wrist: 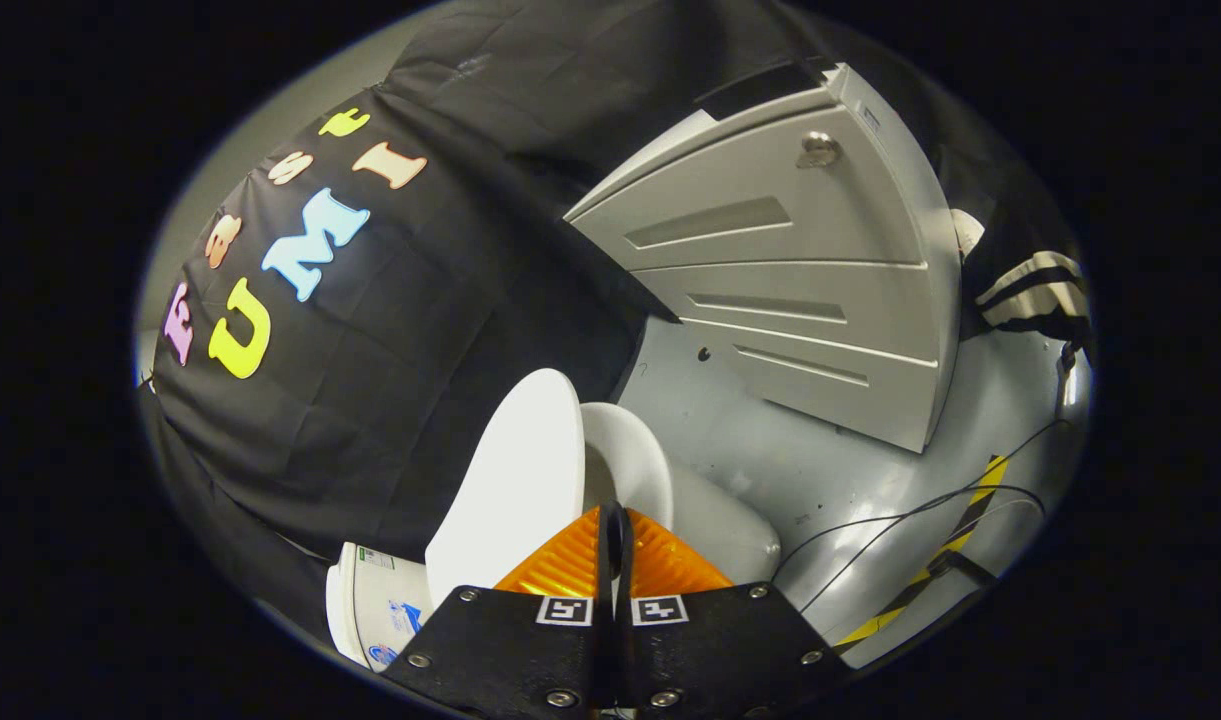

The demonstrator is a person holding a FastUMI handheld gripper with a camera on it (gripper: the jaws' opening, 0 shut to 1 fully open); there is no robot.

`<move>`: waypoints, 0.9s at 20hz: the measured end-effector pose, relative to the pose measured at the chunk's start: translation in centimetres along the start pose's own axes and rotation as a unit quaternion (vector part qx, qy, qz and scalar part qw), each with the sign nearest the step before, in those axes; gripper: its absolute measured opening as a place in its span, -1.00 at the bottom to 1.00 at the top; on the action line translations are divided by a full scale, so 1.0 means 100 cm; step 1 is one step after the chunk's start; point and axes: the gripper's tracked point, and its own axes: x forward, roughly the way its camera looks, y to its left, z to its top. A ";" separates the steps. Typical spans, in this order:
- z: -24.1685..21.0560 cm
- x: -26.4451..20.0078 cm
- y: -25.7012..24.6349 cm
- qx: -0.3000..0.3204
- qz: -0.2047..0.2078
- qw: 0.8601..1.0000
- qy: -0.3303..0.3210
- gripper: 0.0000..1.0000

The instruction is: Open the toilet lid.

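Black cloth forms the booth wall (390, 330) across the left half of the scene, hanging in folds down to a grey floor (820, 470).

At about seven o'clock from the fingertips, low beside the cloth, sits the white toilet tank (370, 600), with a printed sticker on its face.

Just ahead of the fingers stands the white toilet lid (515, 490) — raised, its broad inner face showing, its long axis running from the fingers up toward eleven o'clock, its rounded free end uppermost. Immediately to its right is a second, smaller white oval, the toilet seat (630, 465), also tilted up, and beyond that, at about three o'clock from the fingertips, the rounded grey-white toilet bowl (725, 530).

The gripper (613, 520) enters from the bottom: two black finger mounts carrying orange ribbed fingers (560, 575). The fingers are pressed together with only a thin dark seam between them, nothing held. Their tips lie against or just in front of the lower edges of the lid and seat; actual contact cannot be told.

Toward one o'clock, well beyond the toilet, a grey drawer cabinet (800, 290) with three drawer fronts and a round lock appears tilted. Thin black cables (900, 515) trail across the floor at three o'clock, near a yellow-and-black striped tape (945, 550).
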 end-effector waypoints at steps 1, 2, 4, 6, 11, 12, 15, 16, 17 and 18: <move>0.002 -0.003 0.003 -0.003 0.000 1.000 -0.003 -1.00; 0.004 -0.004 0.007 -0.007 0.001 1.000 -0.005 -1.00; 0.006 -0.008 0.014 -0.015 0.003 1.000 -0.008 -1.00; 0.009 -0.013 0.020 -0.024 0.002 1.000 -0.011 -1.00; 0.018 -0.027 0.043 -0.050 0.009 0.998 -0.024 -1.00; 0.020 -0.030 0.049 -0.055 0.012 0.998 -0.027 -1.00; 0.024 -0.037 0.063 -0.070 0.020 0.997 -0.039 -1.00; 0.025 -0.040 0.067 -0.078 0.023 0.996 -0.043 -1.00; 0.026 -0.042 0.071 -0.086 0.025 0.995 -0.045 -1.00; 0.027 -0.044 0.074 -0.087 0.027 0.995 -0.046 -1.00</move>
